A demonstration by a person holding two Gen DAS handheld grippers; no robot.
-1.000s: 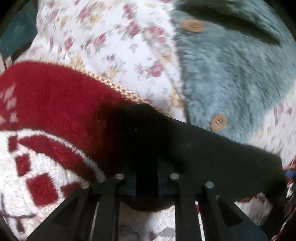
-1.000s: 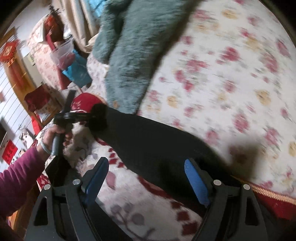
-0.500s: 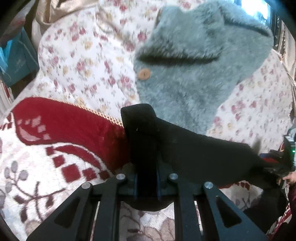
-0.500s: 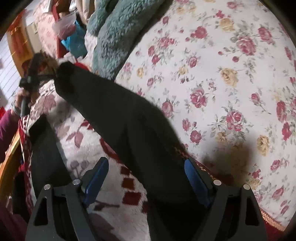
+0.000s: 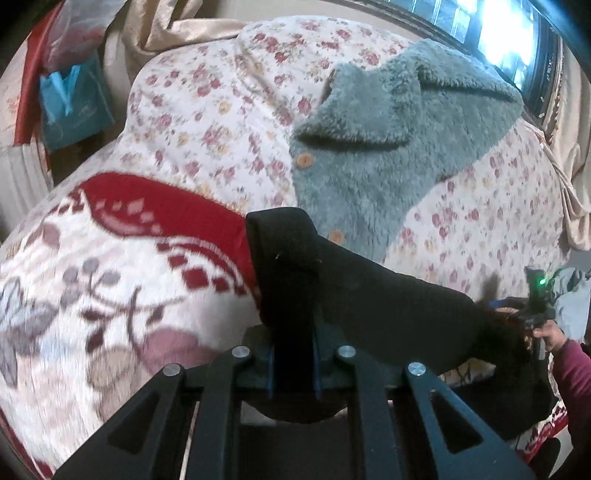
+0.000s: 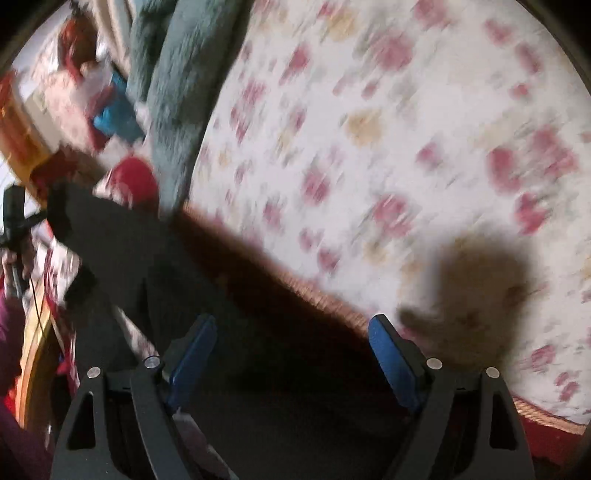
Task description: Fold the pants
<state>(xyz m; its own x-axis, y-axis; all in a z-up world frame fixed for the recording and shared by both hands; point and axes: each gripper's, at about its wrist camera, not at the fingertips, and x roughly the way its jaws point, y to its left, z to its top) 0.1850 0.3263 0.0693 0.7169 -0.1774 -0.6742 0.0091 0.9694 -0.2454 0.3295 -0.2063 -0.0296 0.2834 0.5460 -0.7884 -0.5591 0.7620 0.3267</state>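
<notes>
Black pants (image 5: 388, 306) hang stretched above the bed. My left gripper (image 5: 293, 354) is shut on one end of them, and the cloth folds up over its fingers. In the right wrist view the pants (image 6: 122, 236) run from the left gripper (image 6: 48, 218) at far left down between the blue pads (image 6: 192, 350) of my right gripper (image 6: 291, 339). Those jaws stand wide apart and the pads do not press the cloth. The left wrist view shows the right gripper (image 5: 535, 314) at the pants' far end, held by a hand in a magenta sleeve (image 5: 572, 373). The right wrist view is blurred.
A fluffy teal garment (image 5: 388, 147) with wooden buttons lies on the floral bedsheet (image 5: 221, 110). A red and white patterned blanket (image 5: 110, 277) covers the near side. A blue bag (image 5: 70, 103) stands off the bed at the left, and a window (image 5: 498, 33) at top right.
My left gripper has risen and pulled back with the pants end, so more of the bed shows. My right gripper has sunk closer to the cloth, still wide.
</notes>
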